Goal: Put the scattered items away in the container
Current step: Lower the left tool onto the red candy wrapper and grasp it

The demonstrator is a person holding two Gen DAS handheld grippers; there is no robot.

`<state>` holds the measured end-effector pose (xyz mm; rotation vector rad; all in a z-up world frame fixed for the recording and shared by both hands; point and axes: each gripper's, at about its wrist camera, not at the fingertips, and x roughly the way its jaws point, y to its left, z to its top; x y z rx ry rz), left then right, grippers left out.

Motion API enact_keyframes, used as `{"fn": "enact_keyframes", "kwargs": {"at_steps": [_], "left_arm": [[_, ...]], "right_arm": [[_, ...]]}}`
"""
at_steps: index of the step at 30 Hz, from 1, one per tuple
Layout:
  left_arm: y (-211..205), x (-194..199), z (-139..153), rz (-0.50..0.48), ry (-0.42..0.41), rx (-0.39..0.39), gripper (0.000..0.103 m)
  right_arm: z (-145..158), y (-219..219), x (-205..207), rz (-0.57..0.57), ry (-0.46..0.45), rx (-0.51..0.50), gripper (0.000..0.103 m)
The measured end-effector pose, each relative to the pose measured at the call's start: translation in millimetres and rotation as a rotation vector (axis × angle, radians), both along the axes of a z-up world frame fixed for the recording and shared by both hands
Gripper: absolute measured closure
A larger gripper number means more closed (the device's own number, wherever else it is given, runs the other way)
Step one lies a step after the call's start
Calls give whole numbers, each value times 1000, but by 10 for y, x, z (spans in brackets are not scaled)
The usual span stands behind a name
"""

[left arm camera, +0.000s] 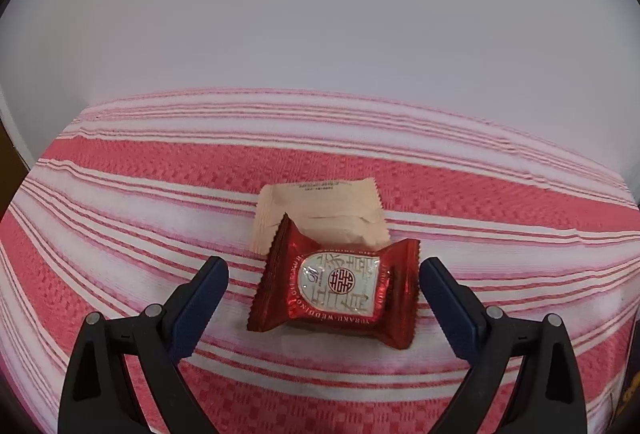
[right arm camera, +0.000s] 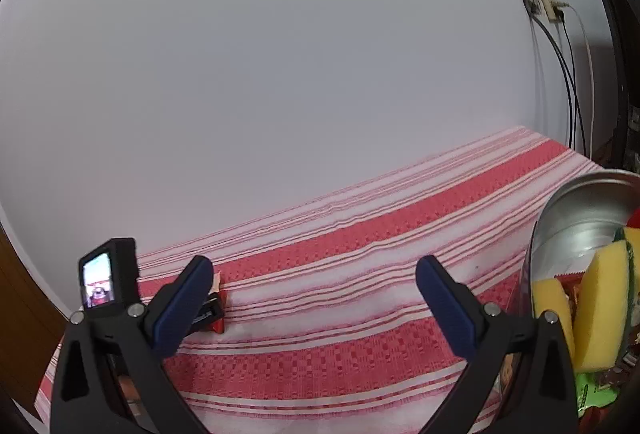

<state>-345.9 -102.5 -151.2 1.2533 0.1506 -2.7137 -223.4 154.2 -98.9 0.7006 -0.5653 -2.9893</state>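
Two wrist-camera views over a table draped in a red-and-white striped woven cloth (left arm camera: 120,194), plain pale wall behind.

Left view: left gripper (left arm camera: 323,272) spread wide, blue-padded fingers (left arm camera: 202,298) flanking a glossy red foil snack packet with a white and gold oval label (left arm camera: 340,284), neither pad touching it. Packet flat on the cloth, its far edge overlapping a beige crimped-edge paper sachet (left arm camera: 320,206) lying just behind.

Right view: right gripper (right arm camera: 314,274) also wide apart and holding nothing, hovering low over bare cloth. At the far right edge, a shiny round metal tin (right arm camera: 580,210), the container, already holding yellow sponges (right arm camera: 600,306) and other wrapped items. At the left edge, the left tool's small camera screen (right arm camera: 98,286), with a sliver of the red packet below it.

Risks, as a judgement: slick foil likely to slide or squirt out if pinched only at the puffy middle; closing too low likely to bunch the cloth between the pads; overlapped sachet possibly dragged along or flicked away on the lift. Container well apart from the packet, so a loose hold could drop it mid-carry.

Pose: left gripper low, angled slightly downward, centred on the packet; right gripper level, near the tin, idle.
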Motion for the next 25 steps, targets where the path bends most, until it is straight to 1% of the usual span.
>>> {"fn": "enact_keyframes", "kwargs": {"at_steps": [2,6,7,8,9,12,13,14,17,19,21,23,25], "left_arm": [[-27,-57,-65,11,-45,12,5],[-48,-77,-69,20,-45,22,5],[-46,-61,-58,22,-39,28,9],[-33,-32,-40,24,-30,36,15],[-33,-10,-26,28,-21,42,18],[-22,22,-13,22,-14,33,31],[0,41,-2,6,-8,36,42],[17,65,7,-11,-2,48,46],[13,137,33,-39,-3,53,49],[-28,214,94,-59,1,86,54],[-104,305,178,-72,14,114,56],[-186,398,264,-73,42,103,56],[-284,480,330,-61,66,64,56]], "right_arm": [[-16,20,11,4,-13,-5,0],[-26,-32,9,15,-22,10,0],[-19,-72,14,16,-20,19,0],[-20,-90,17,16,-20,30,0],[-25,-109,18,16,-21,40,0],[-37,-157,14,13,-23,52,0],[-55,-162,8,14,-26,52,0],[-70,-163,4,16,-30,50,0],[-96,-169,-15,15,-41,50,0],[-103,-177,-26,17,-45,55,0],[-116,-190,-47,28,-52,56,0],[-140,-207,-84,36,-71,64,0],[-177,-205,-118,39,-93,73,0]]}}
